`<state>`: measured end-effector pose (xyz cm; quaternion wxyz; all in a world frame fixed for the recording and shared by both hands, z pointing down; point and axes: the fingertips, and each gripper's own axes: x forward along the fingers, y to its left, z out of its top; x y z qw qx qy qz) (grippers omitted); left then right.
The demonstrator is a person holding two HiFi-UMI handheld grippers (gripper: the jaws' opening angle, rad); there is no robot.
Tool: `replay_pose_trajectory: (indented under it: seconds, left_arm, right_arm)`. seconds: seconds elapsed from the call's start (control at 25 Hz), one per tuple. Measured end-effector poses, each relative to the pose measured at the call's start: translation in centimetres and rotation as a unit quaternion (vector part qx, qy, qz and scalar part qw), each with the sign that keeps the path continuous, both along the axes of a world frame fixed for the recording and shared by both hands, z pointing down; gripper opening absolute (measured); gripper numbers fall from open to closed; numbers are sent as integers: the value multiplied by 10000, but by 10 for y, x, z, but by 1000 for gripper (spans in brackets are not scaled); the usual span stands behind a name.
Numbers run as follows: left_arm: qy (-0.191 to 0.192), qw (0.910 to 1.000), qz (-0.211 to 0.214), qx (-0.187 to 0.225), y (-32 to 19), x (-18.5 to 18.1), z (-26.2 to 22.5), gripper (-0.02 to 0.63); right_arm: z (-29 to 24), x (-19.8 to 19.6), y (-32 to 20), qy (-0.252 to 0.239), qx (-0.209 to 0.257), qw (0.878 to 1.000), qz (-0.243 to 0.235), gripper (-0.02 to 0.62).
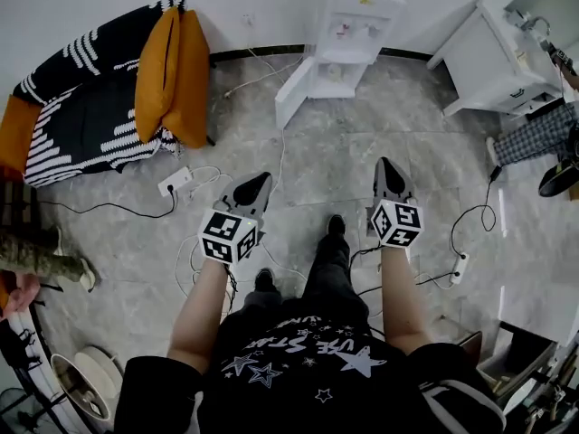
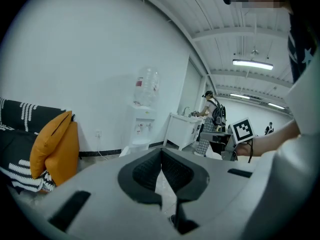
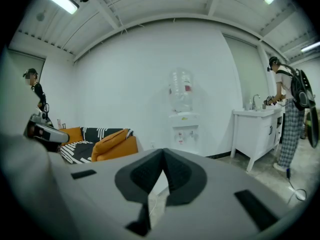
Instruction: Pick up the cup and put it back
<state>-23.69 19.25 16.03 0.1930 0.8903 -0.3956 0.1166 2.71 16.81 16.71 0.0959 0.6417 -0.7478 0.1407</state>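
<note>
The left hand-held gripper (image 1: 262,179) and the right hand-held gripper (image 1: 386,164) hang side by side over the marble floor (image 1: 326,152) in mid frame of the head view, well apart from each other. Each has its jaws closed, tips meeting, with nothing between them. Both point up the frame toward the dispenser (image 1: 348,25) at top centre. A sofa (image 1: 81,116) with orange cushions (image 1: 172,75) fills the upper left. A white cabinet (image 1: 493,61) stands at the upper right, with a person (image 3: 290,109) in checked trousers beside it. I cannot tell from any view where the cup is
</note>
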Motion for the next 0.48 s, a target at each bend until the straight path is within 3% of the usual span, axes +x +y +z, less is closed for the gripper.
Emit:
replay_pose_trajectory:
  seconds: [0.28, 0.48]
  left_arm:
    - [346, 9994, 5, 43, 36, -67, -65, 9]
    - [371, 9991, 27, 203, 41, -108, -59, 9]
  right_arm:
    - [-80, -71, 33, 255, 80, 9996, 16, 6]
    - [-75, -114, 39, 225, 233, 9995, 27, 6]
